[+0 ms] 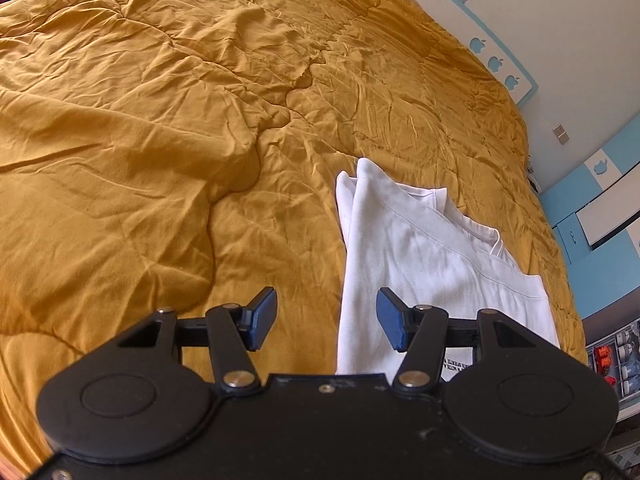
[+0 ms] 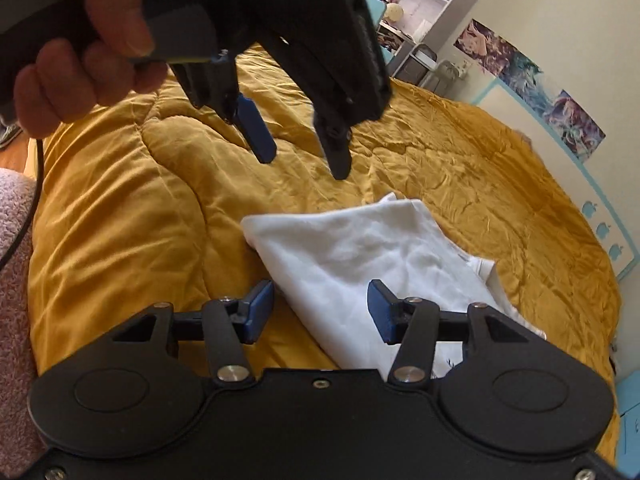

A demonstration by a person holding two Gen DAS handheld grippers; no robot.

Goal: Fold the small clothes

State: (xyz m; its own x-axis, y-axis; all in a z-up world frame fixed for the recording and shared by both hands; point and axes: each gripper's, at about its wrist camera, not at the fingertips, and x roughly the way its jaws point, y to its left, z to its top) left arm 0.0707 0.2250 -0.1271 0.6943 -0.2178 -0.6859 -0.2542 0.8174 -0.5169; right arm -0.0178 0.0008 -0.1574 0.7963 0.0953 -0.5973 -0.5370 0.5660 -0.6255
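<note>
The white garment [image 2: 372,256], judged light, soft and limp, was laid partly folded on the mustard bed quilt [image 1: 160,140], best gripped at a hemmed edge, while both grippers' jaws, left [image 1: 326,320] and right [image 2: 320,312], were held spread, empty.

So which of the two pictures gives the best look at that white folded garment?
The left wrist view: the white garment lies nearly whole on the mustard bedspread, folds and collar visible. In the right wrist view, the right gripper hides its near part.
</note>
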